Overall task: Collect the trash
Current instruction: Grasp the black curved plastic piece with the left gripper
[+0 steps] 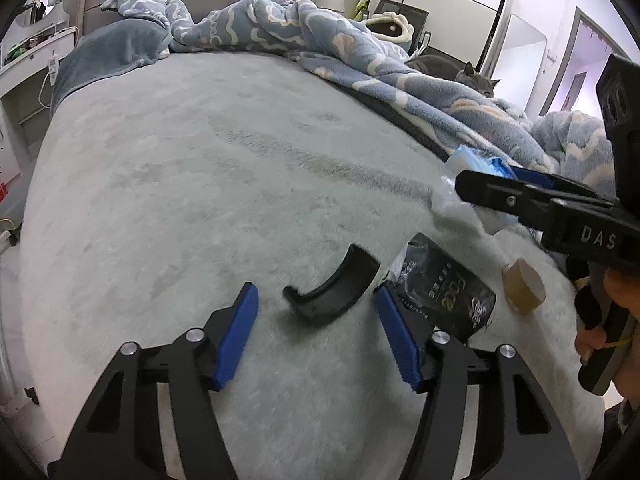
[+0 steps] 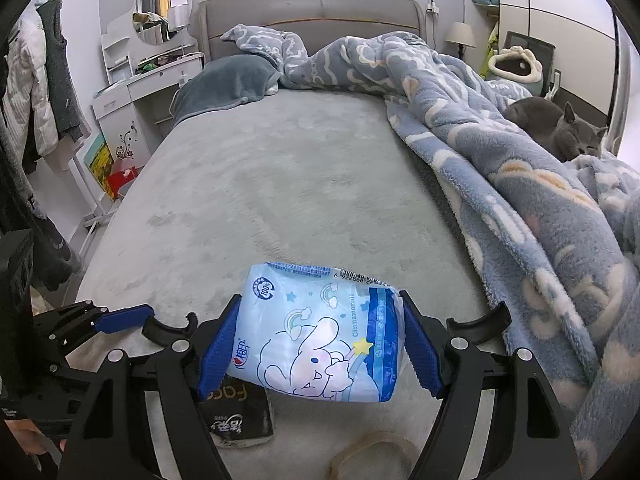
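Both our grippers angle down over the bed. Right gripper has its blue pads pressed on both sides of a light-blue tissue pack, lifted clear of the sheet. Left gripper is partly open and grips nothing, with a curved black plastic piece lying on the sheet between its fingertips, untouched. A black packet sits just beside its right finger, a tape roll further right. Grey cat on the blanket.
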The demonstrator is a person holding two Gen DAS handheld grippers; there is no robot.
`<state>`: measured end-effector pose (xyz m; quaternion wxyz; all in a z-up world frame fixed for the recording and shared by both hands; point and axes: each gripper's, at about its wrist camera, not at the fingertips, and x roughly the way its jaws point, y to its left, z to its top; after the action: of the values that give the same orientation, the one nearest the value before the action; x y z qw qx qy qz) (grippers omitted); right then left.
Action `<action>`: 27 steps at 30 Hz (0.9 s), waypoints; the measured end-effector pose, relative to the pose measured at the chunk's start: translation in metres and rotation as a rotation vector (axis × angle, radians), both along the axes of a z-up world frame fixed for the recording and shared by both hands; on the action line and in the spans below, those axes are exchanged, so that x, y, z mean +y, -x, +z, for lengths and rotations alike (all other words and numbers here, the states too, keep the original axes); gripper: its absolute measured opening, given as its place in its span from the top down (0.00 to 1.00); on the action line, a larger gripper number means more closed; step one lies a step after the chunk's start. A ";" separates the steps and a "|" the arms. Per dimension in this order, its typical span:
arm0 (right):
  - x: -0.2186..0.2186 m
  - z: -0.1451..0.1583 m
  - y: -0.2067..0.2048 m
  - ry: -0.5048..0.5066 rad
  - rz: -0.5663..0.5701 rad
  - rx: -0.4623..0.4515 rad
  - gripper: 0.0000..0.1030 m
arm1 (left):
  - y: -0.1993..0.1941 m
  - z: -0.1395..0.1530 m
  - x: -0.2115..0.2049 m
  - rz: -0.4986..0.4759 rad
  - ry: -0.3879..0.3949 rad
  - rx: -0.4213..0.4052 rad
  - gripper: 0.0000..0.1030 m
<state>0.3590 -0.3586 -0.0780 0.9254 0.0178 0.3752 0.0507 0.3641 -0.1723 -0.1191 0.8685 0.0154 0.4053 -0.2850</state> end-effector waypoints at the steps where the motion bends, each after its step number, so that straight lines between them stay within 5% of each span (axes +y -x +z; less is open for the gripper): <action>1: -0.001 0.000 -0.002 -0.002 0.002 0.001 0.26 | -0.001 -0.001 -0.002 -0.004 -0.002 0.001 0.40; 15: -0.004 0.002 -0.002 -0.015 0.008 0.010 0.26 | 0.000 -0.004 -0.016 -0.026 -0.044 -0.018 0.64; 27: 0.004 0.017 0.021 -0.031 -0.002 -0.017 0.26 | 0.030 0.017 0.002 -0.008 -0.039 -0.059 0.65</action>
<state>0.3380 -0.3551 -0.0611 0.9282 0.0318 0.3664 0.0559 0.3343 -0.1708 -0.1022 0.8784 0.0426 0.3849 -0.2800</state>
